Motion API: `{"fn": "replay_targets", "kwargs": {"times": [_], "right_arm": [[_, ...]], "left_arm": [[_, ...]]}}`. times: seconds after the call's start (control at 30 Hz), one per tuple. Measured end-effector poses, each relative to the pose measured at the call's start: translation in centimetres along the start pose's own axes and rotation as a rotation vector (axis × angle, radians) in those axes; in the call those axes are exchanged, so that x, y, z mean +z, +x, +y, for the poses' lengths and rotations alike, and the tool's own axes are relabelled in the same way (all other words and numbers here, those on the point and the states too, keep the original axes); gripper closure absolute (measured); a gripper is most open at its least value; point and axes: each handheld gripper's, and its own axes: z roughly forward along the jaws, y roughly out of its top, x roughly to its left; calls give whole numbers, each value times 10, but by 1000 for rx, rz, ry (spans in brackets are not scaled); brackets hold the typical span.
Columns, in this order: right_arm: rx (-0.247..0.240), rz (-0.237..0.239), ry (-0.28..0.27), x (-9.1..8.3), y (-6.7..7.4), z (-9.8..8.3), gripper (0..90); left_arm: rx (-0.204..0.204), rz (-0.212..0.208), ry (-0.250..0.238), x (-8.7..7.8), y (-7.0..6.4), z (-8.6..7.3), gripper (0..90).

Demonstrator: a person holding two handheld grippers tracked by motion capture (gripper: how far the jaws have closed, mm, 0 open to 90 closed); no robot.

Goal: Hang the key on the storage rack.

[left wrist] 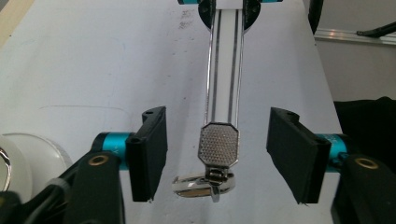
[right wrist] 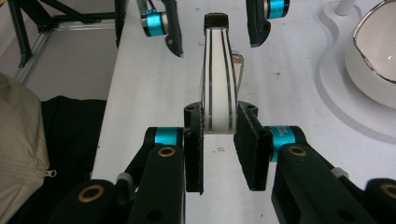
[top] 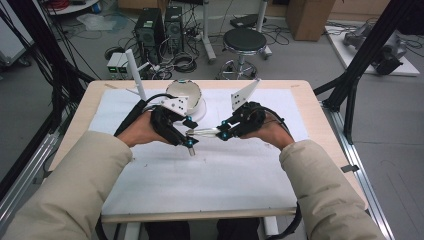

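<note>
On the white table cover (top: 150, 175), the left gripper (top: 190, 144) holds its jaws wide apart on either side of a slim chrome-and-white tool (left wrist: 224, 88), whose textured metal end plate and ring fitting appear in the left gripper view; the right gripper (right wrist: 219, 140) is clamped on its other end, held above the cover between both grippers, with a white bowl (right wrist: 373, 60) beside; no legible writing
</note>
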Motion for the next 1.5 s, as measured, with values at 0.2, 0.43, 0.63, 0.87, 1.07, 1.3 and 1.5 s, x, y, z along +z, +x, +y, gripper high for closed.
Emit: {"fn": "replay_targets", "kwargs": {"times": [0.2, 0.43, 0.63, 0.87, 1.07, 1.3, 1.5], "right_arm": [[-5, 3, 7, 3, 1, 1, 742], [2, 0, 7, 2, 1, 0, 742], [-4, -2, 3, 2, 0, 0, 741], [-49, -4, -19, 0, 1, 0, 736], [-69, -65, -96, -1, 0, 0, 368], [13, -211, -196, -5, 0, -10, 4], [42, -279, -309, -21, 5, -29, 4]], "left_arm": [[18, -2, 9, 0, -2, -1, 522], [52, 5, 27, -1, -2, 0, 721], [79, 14, 48, 2, -4, 1, 736], [64, 2, 25, -2, -4, 1, 740], [62, 22, 28, -5, -3, 0, 742], [26, 42, -26, -17, 0, -3, 742], [-31, 67, -66, -31, 6, -6, 742]]}}
